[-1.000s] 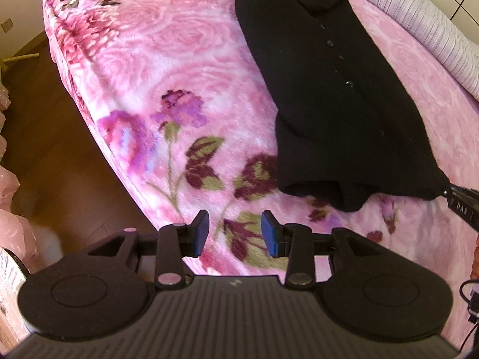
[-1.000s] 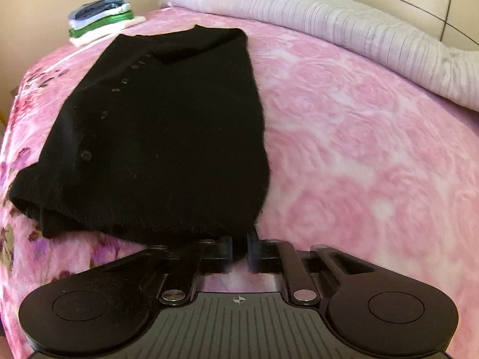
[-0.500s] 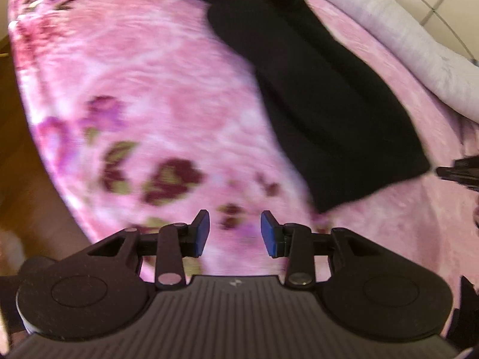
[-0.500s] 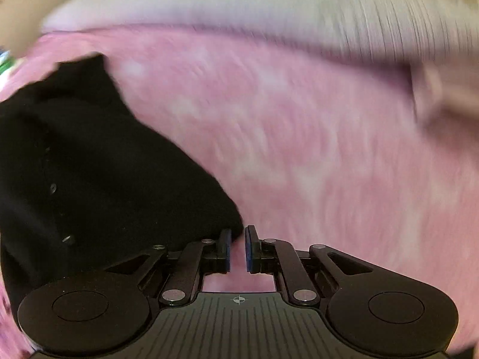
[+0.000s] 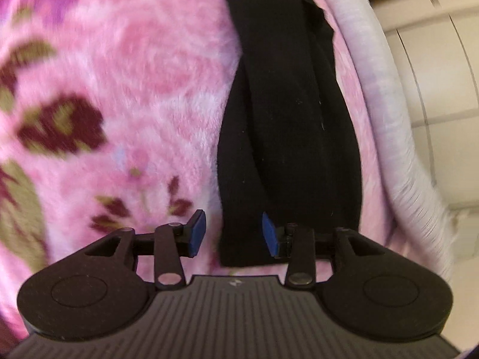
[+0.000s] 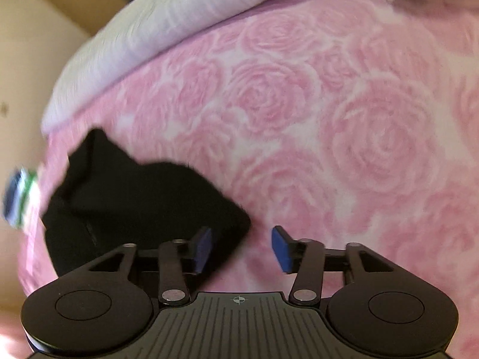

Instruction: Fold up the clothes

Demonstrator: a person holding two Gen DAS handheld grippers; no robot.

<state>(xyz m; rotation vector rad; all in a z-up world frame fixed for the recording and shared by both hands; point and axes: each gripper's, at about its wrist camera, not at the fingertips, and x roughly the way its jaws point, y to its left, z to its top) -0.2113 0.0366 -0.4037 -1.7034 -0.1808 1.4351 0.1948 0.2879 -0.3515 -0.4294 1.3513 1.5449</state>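
Observation:
A black knit garment point(image 5: 287, 125) lies folded lengthwise into a long narrow strip on the pink flowered blanket point(image 5: 134, 68). My left gripper point(image 5: 233, 233) is open and empty, its jaws straddling the strip's near left edge. In the right wrist view the same garment point(image 6: 134, 203) lies at lower left, one corner reaching toward the left finger point(image 6: 202, 246). My right gripper point(image 6: 241, 248) is open and empty just above the pink blanket point(image 6: 344, 137).
A pale lilac ribbed quilt point(image 5: 389, 119) runs along the bed's far side; it also shows in the right wrist view point(image 6: 167, 27). A stack of folded clothes point(image 6: 21, 200) sits blurred at the left edge. Cabinet doors point(image 5: 443, 68) stand beyond the bed.
My right gripper let go of the garment's hem and opened. The garment went from spread wide to a narrow folded strip. My left gripper moved over to the strip's near end, still open.

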